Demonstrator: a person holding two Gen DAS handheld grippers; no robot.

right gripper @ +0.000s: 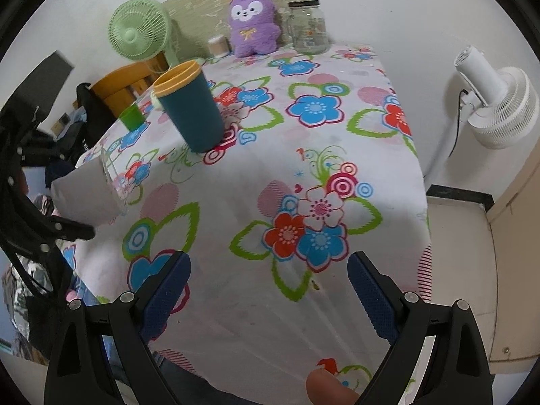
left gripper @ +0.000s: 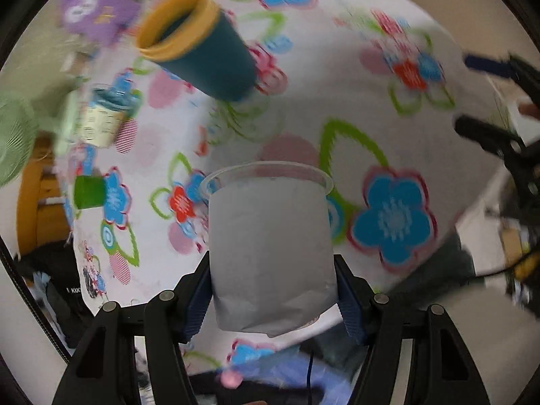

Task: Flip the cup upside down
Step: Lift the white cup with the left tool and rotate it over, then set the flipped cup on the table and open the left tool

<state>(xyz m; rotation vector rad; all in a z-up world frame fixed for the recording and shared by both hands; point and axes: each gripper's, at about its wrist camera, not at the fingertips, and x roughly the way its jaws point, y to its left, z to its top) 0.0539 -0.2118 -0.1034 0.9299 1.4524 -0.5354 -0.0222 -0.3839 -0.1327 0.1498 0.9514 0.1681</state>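
My left gripper [left gripper: 273,295] is shut on a frosted clear plastic cup [left gripper: 270,253] and holds it off the table, its rim pointing away from the camera. The left view is tilted and blurred. In the right wrist view the same cup [right gripper: 84,190] lies on its side in the air at the left, above the table's left edge, mouth facing right. My right gripper [right gripper: 270,287] is open and empty above the near part of the flowered tablecloth [right gripper: 303,155]. A teal cup with a yellow rim [right gripper: 190,108] stands upright on the table; it also shows in the left wrist view [left gripper: 202,47].
A small green cup [right gripper: 133,116] stands near the table's left edge. A purple plush toy [right gripper: 253,23], a glass jar [right gripper: 308,27], a small tub [right gripper: 217,45] and a green fan [right gripper: 140,28] are at the back. A white fan [right gripper: 496,101] stands to the right, off the table.
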